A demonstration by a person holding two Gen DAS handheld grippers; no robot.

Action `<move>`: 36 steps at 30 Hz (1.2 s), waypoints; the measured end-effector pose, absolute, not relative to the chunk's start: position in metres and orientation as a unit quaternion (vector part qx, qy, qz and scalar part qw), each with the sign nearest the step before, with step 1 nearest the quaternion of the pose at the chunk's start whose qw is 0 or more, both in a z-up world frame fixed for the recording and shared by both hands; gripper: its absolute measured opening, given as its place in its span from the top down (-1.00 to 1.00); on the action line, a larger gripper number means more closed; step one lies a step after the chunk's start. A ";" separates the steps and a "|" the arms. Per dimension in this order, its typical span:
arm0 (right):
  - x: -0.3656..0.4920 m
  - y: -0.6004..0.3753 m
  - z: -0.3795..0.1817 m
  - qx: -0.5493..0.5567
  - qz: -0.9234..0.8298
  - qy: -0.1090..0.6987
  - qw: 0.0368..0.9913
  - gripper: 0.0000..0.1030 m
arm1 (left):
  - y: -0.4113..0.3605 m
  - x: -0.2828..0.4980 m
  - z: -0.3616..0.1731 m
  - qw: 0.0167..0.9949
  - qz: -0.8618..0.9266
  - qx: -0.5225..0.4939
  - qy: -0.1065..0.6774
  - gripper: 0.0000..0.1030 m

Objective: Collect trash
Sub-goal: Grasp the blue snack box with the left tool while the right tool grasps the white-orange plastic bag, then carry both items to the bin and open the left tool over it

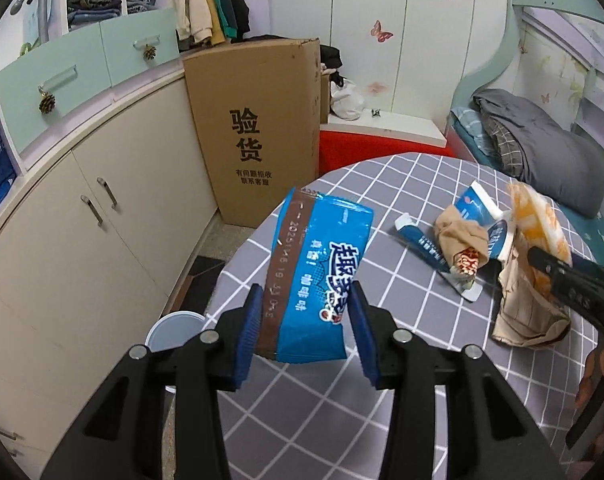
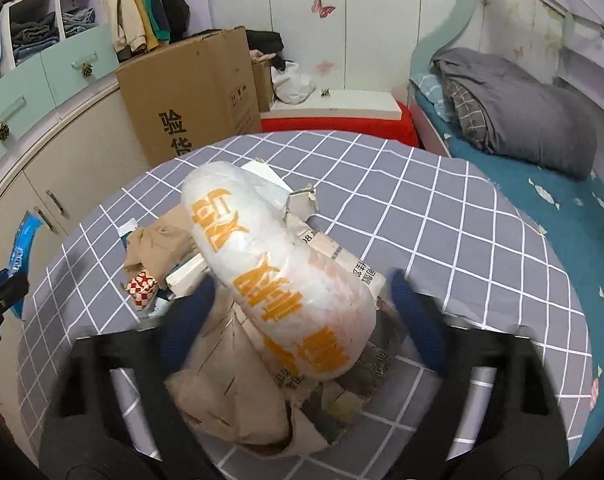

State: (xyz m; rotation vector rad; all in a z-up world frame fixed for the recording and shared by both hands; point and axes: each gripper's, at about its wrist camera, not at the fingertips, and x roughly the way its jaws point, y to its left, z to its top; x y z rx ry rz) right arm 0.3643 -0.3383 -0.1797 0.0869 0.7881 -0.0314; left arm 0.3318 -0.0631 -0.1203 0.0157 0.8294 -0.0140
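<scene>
Left wrist view shows the left gripper (image 1: 303, 320) clamped on a blue snack wrapper (image 1: 315, 272), its blue pads pressed against both sides so the wrapper stands lifted off the grey checked tablecloth (image 1: 401, 320). At lower left of that frame, below the table edge, sits a round pale bin (image 1: 174, 330), and judging by how the wrapper hangs toward that side it looks bound for there. So one piece of trash is in hand but not yet dropped. At right centre of the same frame the rest of the litter lies heaped: a torn blue and white carton (image 1: 477, 216), a crumpled brown paper bag (image 1: 529, 312) and a small red-and-white checked wrapper (image 1: 467, 260). Right wrist view has the right gripper (image 2: 302, 316) over that heap, blurred, with a white plastic bag printed in orange (image 2: 278, 276) between its fingers (image 2: 188, 316); the pads stand on either side of the bag with a gap showing, so I read them as apart and not yet gripping. Beneath the bag lie the brown paper and scraps of printed cardboard (image 2: 349, 264), touching one another in a pile at frame centre. By my reckoning the job is at an early-to-middle stage: nothing visible inside the bin, one item carried, one being taken, several left on the table.
</scene>
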 end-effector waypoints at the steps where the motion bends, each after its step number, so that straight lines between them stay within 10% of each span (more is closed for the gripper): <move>1: 0.363 -0.336 -0.180 0.038 -0.016 0.382 0.923 0.00 | -0.061 0.332 -0.121 0.914 -0.013 0.007 0.405 0.17; 17: 0.297 -0.233 -0.102 0.050 0.079 0.267 0.959 0.13 | 0.020 0.298 -0.109 0.922 -0.024 -0.048 0.383 0.17; 36: 0.283 0.054 -0.184 0.012 0.301 0.357 0.884 0.12 | 0.241 0.251 -0.183 0.883 0.145 -0.139 0.423 0.17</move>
